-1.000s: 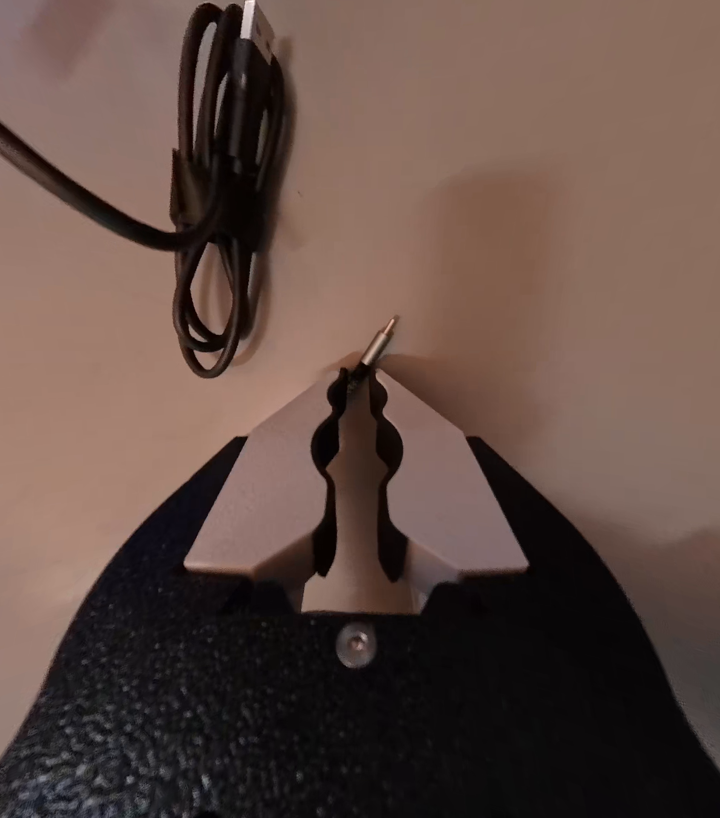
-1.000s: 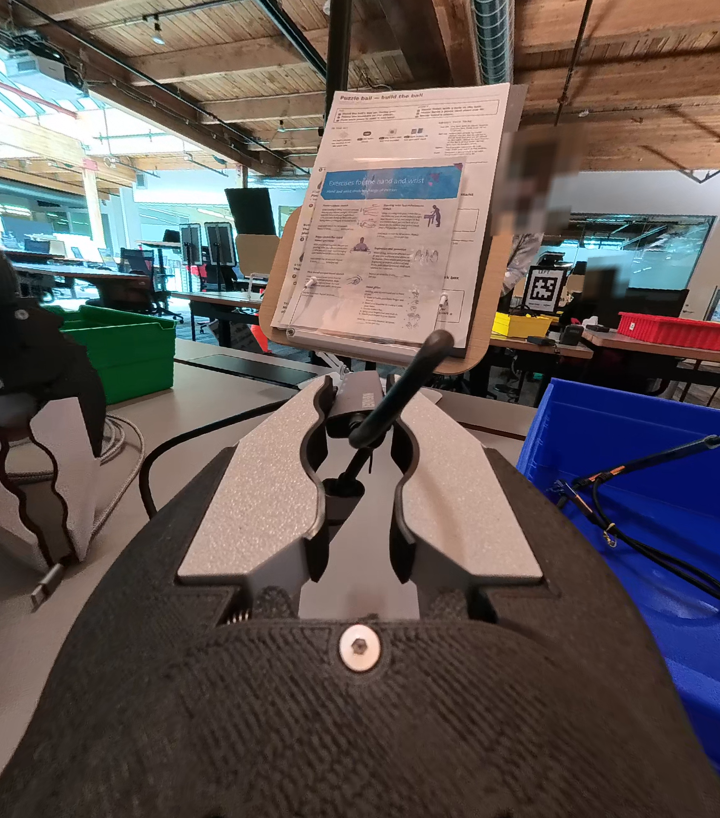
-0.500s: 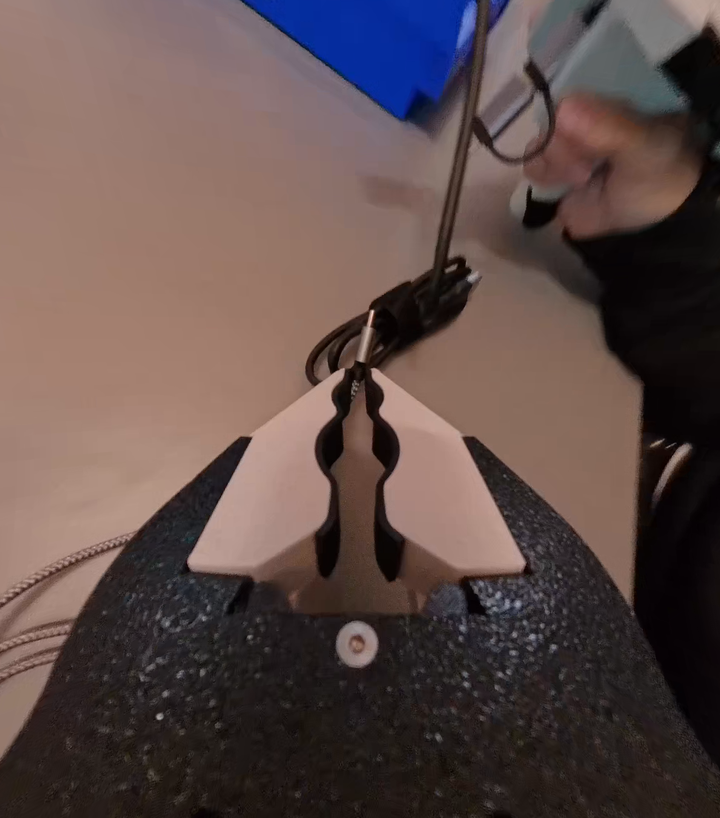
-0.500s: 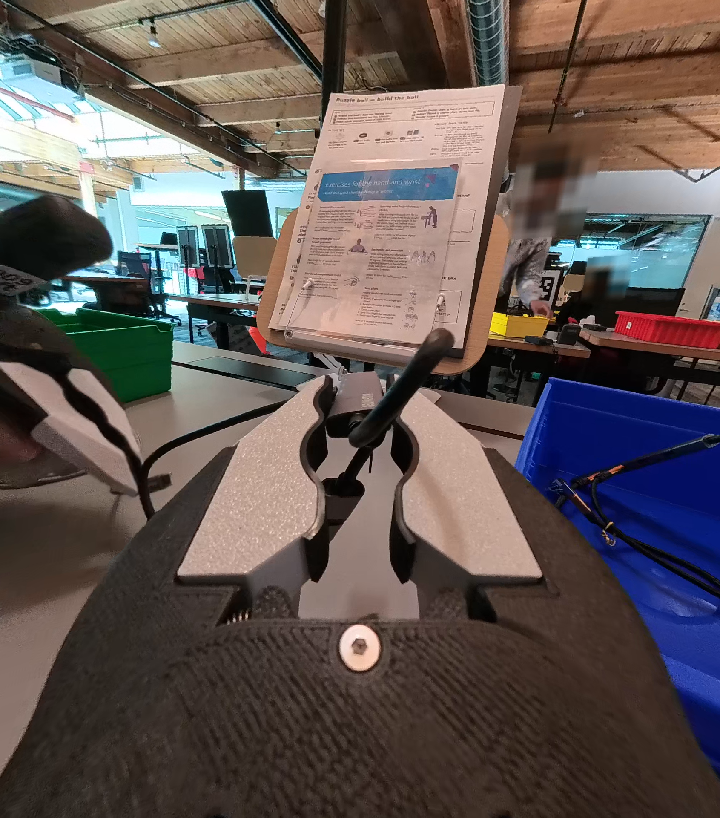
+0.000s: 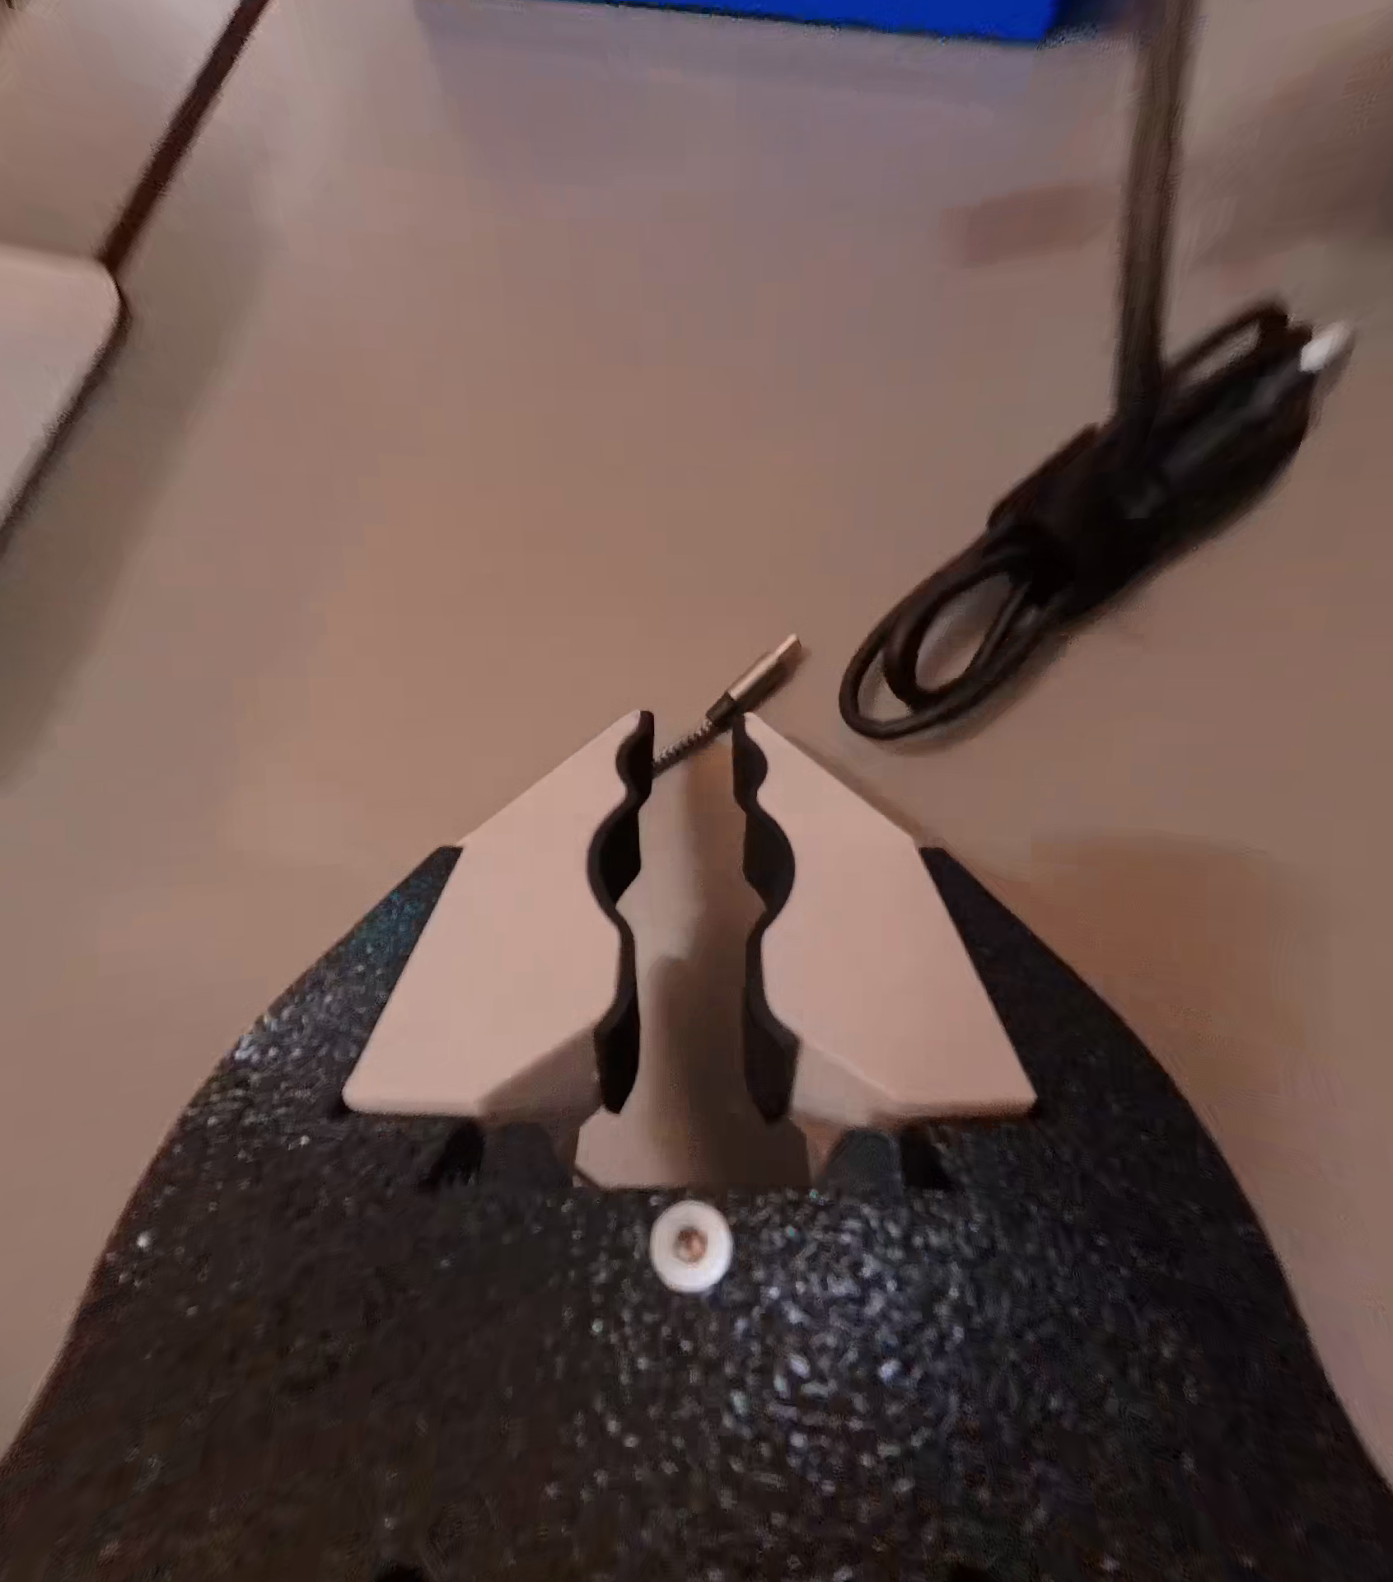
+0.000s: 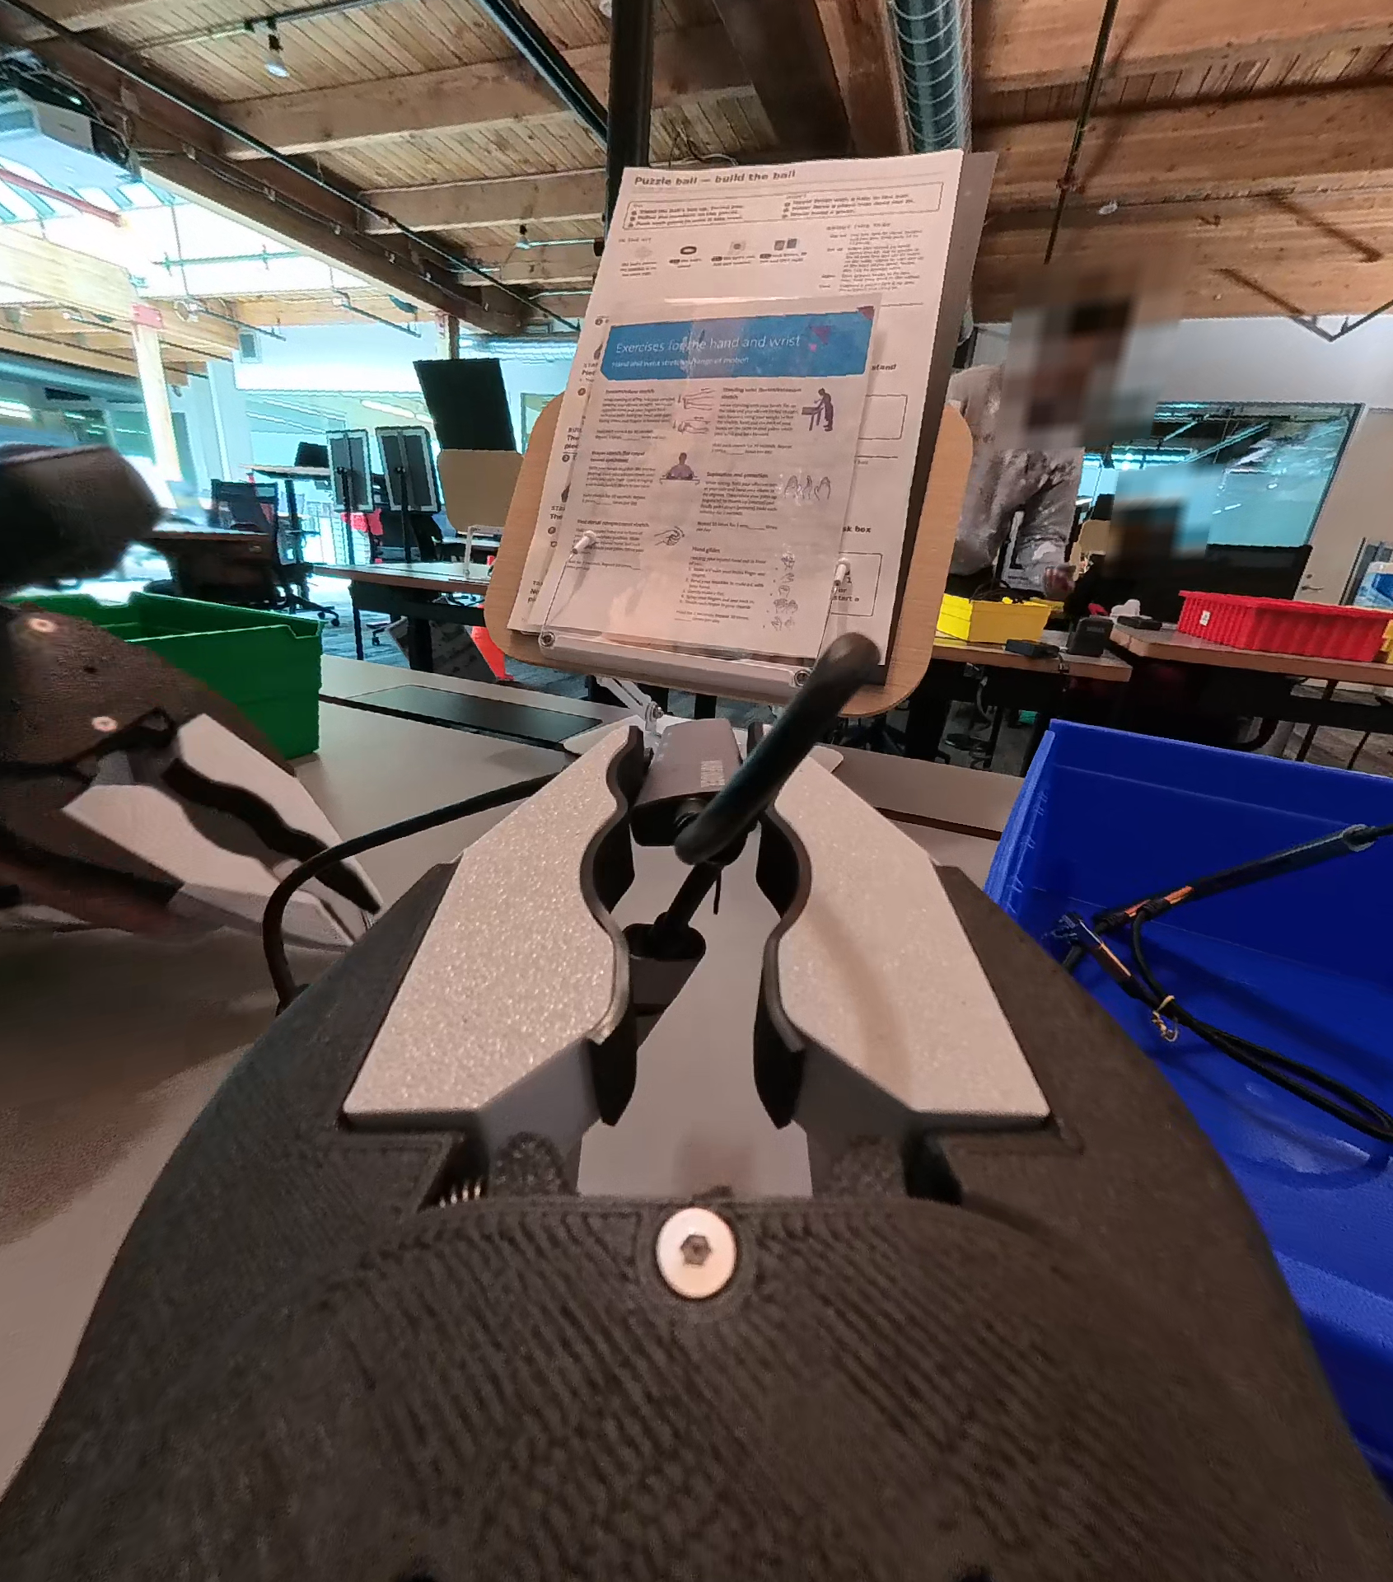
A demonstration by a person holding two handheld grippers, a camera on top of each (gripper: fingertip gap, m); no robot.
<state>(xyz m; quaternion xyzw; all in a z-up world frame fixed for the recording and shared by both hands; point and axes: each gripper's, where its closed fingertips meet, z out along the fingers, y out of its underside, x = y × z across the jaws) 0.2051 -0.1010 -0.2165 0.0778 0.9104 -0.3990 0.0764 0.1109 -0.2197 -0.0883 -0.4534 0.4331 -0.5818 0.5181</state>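
Cable end with a small metal plug (image 5: 753, 680) lay on the beige counter (image 5: 462, 428), poking out just past the tips of the left gripper (image 5: 691, 728). That gripper's jaws stood parted by a narrow gap, with the thin braided lead running between the tips; whether they touched it could not be told. Just to the right of the plug sat a bundled black cable (image 5: 1086, 531), tied at its middle and resting on the counter, with a silver connector at its far end. A dark cord (image 5: 1146, 197) rose from the bundle toward the top of the left wrist view, blurred.

Well beyond the plug, a blue bin (image 6: 1275, 942) stood at the counter's far edge, holding a thin black wire (image 6: 1240, 1027). The right gripper (image 6: 697, 788) was clamped on a dark grey block-shaped adapter (image 6: 693, 766), its jaws closed partway around the body. A thick black cord (image 6: 770, 762) curved up out of the adapter. Behind the adapter stood a wooden document stand (image 6: 941, 548) bearing printed sheets. The left gripper showed off to the left of the adapter, above the counter, near a green bin (image 6: 248, 651).
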